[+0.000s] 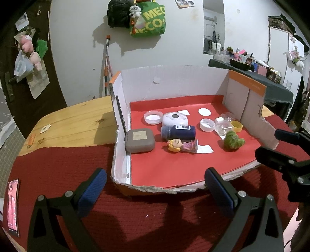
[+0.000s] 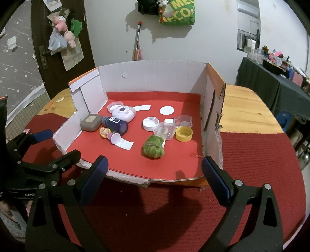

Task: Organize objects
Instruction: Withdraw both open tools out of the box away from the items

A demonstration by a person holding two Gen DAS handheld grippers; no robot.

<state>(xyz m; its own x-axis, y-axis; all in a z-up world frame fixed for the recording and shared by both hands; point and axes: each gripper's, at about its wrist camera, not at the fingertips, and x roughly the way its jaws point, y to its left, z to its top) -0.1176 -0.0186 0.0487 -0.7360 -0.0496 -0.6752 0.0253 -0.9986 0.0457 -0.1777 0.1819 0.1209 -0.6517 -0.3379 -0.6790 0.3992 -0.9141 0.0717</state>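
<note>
A green bag (image 1: 148, 19) hangs on the white wall beside a black bag (image 1: 118, 13). Plush toys (image 2: 65, 31) hang on the dark door (image 2: 58, 64). A phone (image 1: 13, 207) lies on the desk's red cloth (image 1: 135, 223); what looks like a broom handle (image 1: 107, 64) leans against the wall.

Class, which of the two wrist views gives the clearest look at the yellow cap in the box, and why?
The right wrist view: the yellow cap lies open side up, whole and unblocked. In the left wrist view the yellow cap sits farther off, smaller, at the clear container's far side, its inside harder to see.
</note>
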